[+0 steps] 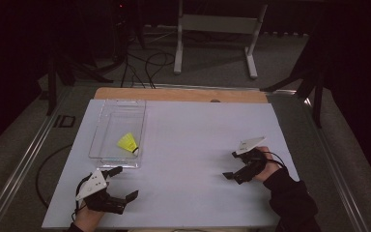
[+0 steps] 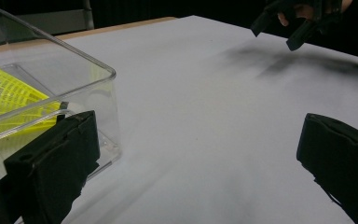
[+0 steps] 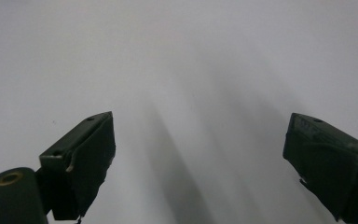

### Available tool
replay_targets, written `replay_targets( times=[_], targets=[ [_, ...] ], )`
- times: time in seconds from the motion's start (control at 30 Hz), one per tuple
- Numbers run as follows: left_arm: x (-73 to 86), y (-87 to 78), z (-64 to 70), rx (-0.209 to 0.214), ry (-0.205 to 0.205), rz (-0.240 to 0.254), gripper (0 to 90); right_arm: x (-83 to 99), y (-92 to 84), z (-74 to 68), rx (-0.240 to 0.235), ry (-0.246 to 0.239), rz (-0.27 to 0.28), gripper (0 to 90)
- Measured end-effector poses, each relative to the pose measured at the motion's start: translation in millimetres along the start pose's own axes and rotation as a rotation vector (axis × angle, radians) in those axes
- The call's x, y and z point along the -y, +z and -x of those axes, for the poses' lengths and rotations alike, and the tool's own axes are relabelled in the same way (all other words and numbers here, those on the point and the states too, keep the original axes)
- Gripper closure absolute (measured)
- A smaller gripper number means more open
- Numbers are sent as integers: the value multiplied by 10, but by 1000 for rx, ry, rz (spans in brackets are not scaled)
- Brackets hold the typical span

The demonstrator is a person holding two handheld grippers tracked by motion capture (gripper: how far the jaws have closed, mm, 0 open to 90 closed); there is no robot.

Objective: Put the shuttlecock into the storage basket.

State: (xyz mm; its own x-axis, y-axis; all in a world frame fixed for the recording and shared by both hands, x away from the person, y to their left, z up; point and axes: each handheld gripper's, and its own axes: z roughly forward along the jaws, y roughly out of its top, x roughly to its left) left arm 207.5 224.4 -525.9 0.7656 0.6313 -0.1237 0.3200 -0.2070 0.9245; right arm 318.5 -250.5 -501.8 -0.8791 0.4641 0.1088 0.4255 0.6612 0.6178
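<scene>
High overhead and two low close views, white table (image 1: 188,145) shared.

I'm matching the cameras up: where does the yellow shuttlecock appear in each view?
High view: the yellow shuttlecock lies inside the clear box, left of centre.
Left gripper view: yellow shuttlecock at far left, seen through the box wall.
Right gripper view: not in it.
Shared landmark: the white tabletop.

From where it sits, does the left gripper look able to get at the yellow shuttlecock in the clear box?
Probably yes. The left gripper is open just beside the clear box, which has no lid, so the yellow shuttlecock looks reachable from above; the near wall blocks a straight approach.
</scene>
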Motion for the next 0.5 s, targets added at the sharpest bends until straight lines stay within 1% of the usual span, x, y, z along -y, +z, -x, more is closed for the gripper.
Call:
replay_targets(
  times=[0.13,0.23,0.27,0.33,0.5],
  targets=[
    [0,0,-2,-1,-1,-2,0,129,-26,-19,10,19,0,93],
    [-1,-3,-4,0,3,-5,0,212,-58,-18,9,35,23,92],
    [-1,-3,-3,0,1,-4,0,242,-73,-25,10,49,27,93],
    [0,-1,-4,-1,2,-5,0,305,-92,-29,5,62,37,93],
    [-1,-1,-3,-1,2,-4,0,464,-149,-43,17,93,55,93]
  ],
)
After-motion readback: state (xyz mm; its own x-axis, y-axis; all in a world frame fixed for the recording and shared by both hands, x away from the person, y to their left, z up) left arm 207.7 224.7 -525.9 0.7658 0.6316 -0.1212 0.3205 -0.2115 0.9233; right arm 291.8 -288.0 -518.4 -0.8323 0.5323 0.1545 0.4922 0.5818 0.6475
